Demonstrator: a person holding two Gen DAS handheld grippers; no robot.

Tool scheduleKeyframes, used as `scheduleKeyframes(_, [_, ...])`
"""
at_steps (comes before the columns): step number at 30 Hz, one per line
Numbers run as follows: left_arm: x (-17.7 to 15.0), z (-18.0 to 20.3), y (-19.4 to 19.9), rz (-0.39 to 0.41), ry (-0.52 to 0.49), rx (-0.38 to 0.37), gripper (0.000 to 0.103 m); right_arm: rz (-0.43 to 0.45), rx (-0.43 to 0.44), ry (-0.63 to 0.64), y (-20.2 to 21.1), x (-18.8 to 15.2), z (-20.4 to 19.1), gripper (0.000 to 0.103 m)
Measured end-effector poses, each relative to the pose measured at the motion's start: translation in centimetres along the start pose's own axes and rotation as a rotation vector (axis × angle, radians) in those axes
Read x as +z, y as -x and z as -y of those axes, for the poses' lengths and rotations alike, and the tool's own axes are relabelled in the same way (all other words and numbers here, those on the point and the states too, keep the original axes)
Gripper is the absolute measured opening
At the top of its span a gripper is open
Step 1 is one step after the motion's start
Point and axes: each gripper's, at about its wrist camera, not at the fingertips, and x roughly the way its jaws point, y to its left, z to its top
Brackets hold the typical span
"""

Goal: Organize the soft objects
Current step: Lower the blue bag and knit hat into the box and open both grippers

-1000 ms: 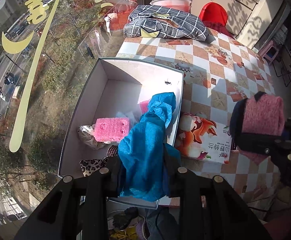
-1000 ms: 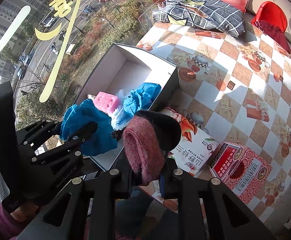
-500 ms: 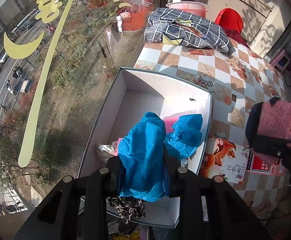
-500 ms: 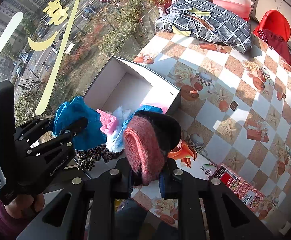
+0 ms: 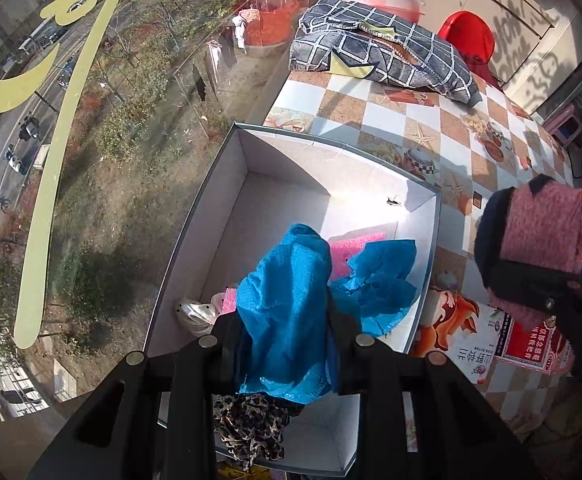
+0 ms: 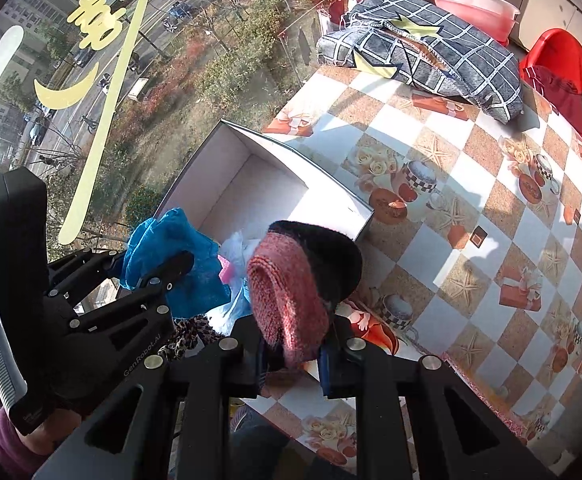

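Overhead, blue cloth point(image 5: 287, 320) clamped above white box point(image 5: 227, 184) — pink knit point(image 6: 291, 292) gripped beside

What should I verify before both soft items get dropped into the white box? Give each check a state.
1. Left gripper clamped on the blue cloth: ok.
2. Right gripper clamped on the pink and black knit piece: ok.
3. Blue cloth above the white box: ok.
4. Knit piece above the box: not ok, it hangs outside the right wall in the left wrist view.
5. Bare floor at the box's far end: ok.
6. Leopard-print fabric fully inside the box: cannot tell.
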Motion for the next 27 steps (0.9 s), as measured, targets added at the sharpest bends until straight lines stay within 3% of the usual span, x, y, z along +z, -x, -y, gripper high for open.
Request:
scheduleKeyframes(9, [1.0,-0.8,-1.5,-0.023,0.022,-0.004,0.033,-0.039,0.005,0.022,-2.3,1.5,-1.2,0.02])
scheduleKeyframes(13, [0.7,-0.9,-1.4,-0.012,0.017,-0.003,0.045,-0.053,0.019,0.033,-3.2,2.1,-1.7,0.021])
scheduleKeyframes(14, [0.6,-1.0,-1.2,0.002,0.017,0.009,0.056,-0.06,0.028,0.032,-3.4,2.2,-1.7,0.024])
scheduleKeyframes(15, [0.5,-1.0,-1.2,-0.002,0.02,0.041,0.066,-0.069,0.039,0.027,-3.5,2.4,-1.7,0.036])
scheduleKeyframes(16, [0.5,-1.1,-1.3,-0.008,0.018,0.061,0.081,-0.073,0.05,0.022,-3.5,2.5,-1.7,0.057])
scheduleKeyframes(17, [0.4,-1.1,-1.1,0.002,0.014,0.055,0.081,-0.07,0.059,0.019,-3.4,2.5,-1.6,0.068])
scheduleKeyframes(18, [0.2,-1.2,-0.8,0.019,0.014,0.049,0.081,-0.063,0.054,0.021,-3.2,2.6,-1.7,0.086])
scheduleKeyframes(19, [0.0,-1.3,-0.4,0.04,0.011,0.05,0.081,-0.055,0.036,0.026,-2.9,2.7,-1.7,0.093])
scheduleKeyframes(21, [-0.3,-1.3,0.6,0.077,-0.004,0.07,0.081,-0.051,0.0,0.038,-2.3,2.9,-1.8,0.103])
scheduleKeyframes(23, [-0.7,-1.2,1.2,0.08,-0.011,0.083,0.082,-0.057,-0.013,0.035,-1.9,3.0,-1.7,0.103])
scheduleKeyframes(27, [-1.4,-1.1,1.5,0.035,-0.018,0.022,0.082,-0.069,-0.016,-0.003,-1.1,2.5,-1.2,0.103])
